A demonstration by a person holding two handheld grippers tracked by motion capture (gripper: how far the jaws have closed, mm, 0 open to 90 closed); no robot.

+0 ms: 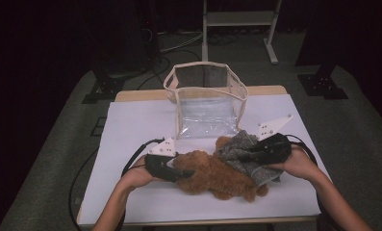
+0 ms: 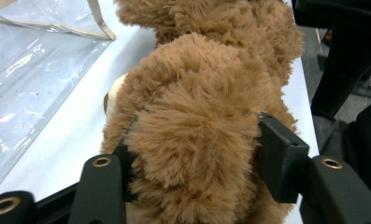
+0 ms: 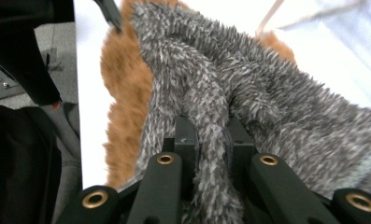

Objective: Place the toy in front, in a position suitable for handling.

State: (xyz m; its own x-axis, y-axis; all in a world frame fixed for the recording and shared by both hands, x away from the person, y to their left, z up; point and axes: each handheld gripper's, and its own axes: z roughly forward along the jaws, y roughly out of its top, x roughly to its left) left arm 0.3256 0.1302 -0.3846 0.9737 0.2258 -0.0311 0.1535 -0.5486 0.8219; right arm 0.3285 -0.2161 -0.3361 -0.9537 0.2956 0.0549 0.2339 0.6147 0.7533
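Brown plush toy (image 1: 212, 174) lies on its side on the near middle of the tabletop (image 1: 131, 130), just near of the clear bag. A grey fuzzy garment (image 1: 244, 153) is draped over its right end, partly on the plush, partly trailing onto the white surface. Our left tongs (image 1: 184, 174) meet the toy's left end; in the left gripper view the jaws sit half closed on either side of a thick lobe of brown fur (image 2: 197, 140), pads pressed into it, so we read this as a hold on the toy. Our right tongs (image 1: 244, 156) are nipped nearly together on a fold of the grey garment (image 3: 211, 126), the cloth pinched between the pads and bunched above them. Farther off stands the clear plastic bag (image 1: 208, 103) with cream trim, upright, mouth open, apart from the toy. Beyond the tabletop, dark floor and a pale metal frame (image 1: 239, 21). Our judgement: the step in hand is working the garment on the toy, one side steadying, the other drawing cloth; whether on or off we cannot tell. The next move likely calls for the left hold to stay firm while the right pulls the fold along the body without dragging the toy off its place.
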